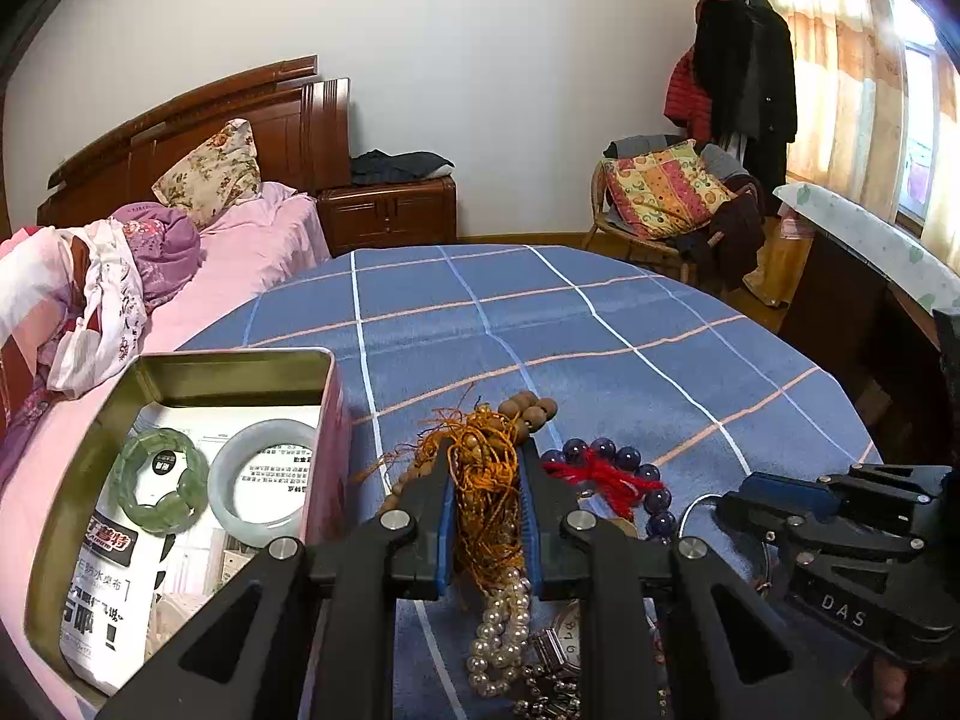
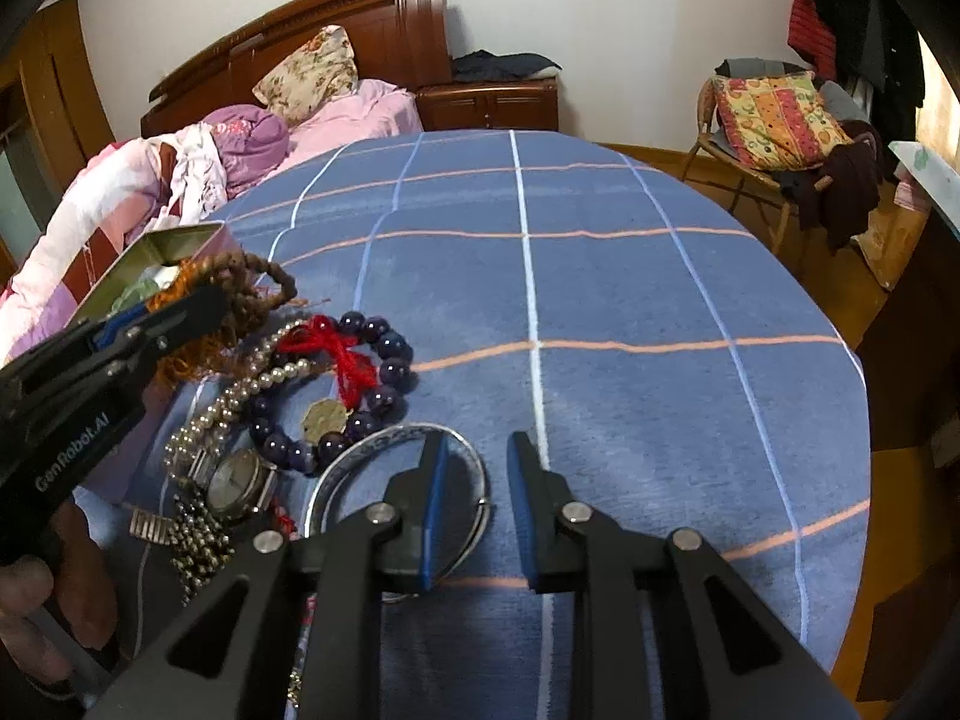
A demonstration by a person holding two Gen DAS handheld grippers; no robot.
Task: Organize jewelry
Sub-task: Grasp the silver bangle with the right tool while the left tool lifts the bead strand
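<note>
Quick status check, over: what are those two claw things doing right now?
Left gripper shut on wooden bead string. Right gripper open over silver bangle. Tin holds two bangles. Pearls, watch tangled alongside.

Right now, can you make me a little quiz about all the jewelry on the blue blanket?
1. True or false: the left gripper is shut on the wooden bead necklace.
2. How many bangles lie in the metal tin?
3. Which is nearest the right gripper? A) pearl strand B) silver bangle C) wristwatch

Key: 1 true. 2 two: the green bangle and the pale jade bangle. 3 B.
</note>
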